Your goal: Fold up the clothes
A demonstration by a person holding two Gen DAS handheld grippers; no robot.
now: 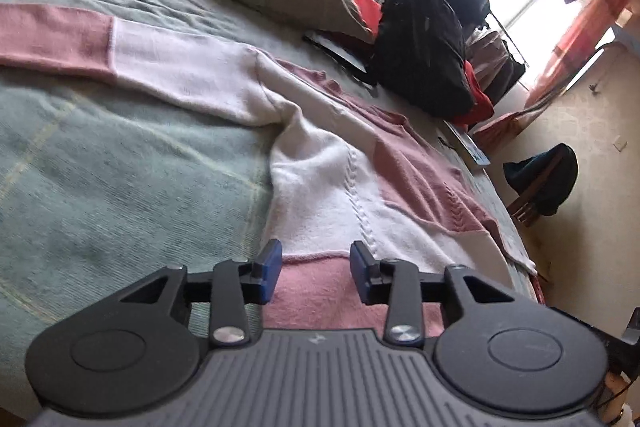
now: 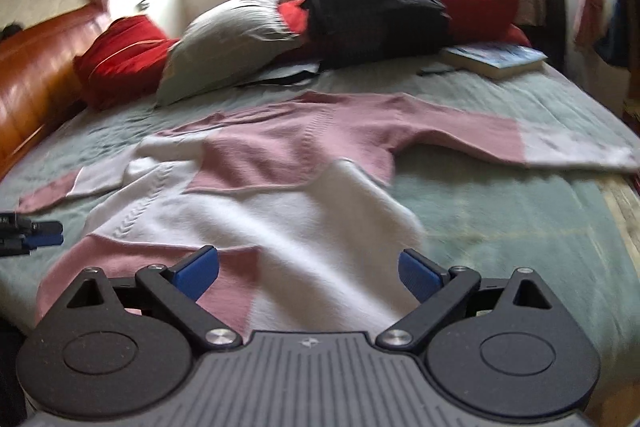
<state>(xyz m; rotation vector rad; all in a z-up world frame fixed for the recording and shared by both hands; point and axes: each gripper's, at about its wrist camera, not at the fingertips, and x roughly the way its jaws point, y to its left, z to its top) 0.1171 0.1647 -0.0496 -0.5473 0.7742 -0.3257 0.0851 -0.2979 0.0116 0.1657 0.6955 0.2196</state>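
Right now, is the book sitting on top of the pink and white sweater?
No, the book lies on the green blanket near the black backpack, well apart from the sweater.

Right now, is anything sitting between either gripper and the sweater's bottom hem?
Nothing visible. The pink and white sweater lies spread on the green bedspread, its hem directly under the open left gripper and open right gripper. The black backpack, book and pillow sit beyond it.

Left wrist view: low at the sweater's (image 1: 320, 163) hem, tilted, facing along the bed (image 1: 120, 155) toward the window. Right wrist view: low over the near hem, facing the headboard (image 2: 36, 75). Both share the sweater, pillow (image 2: 228, 39) and black bag (image 2: 372, 3).
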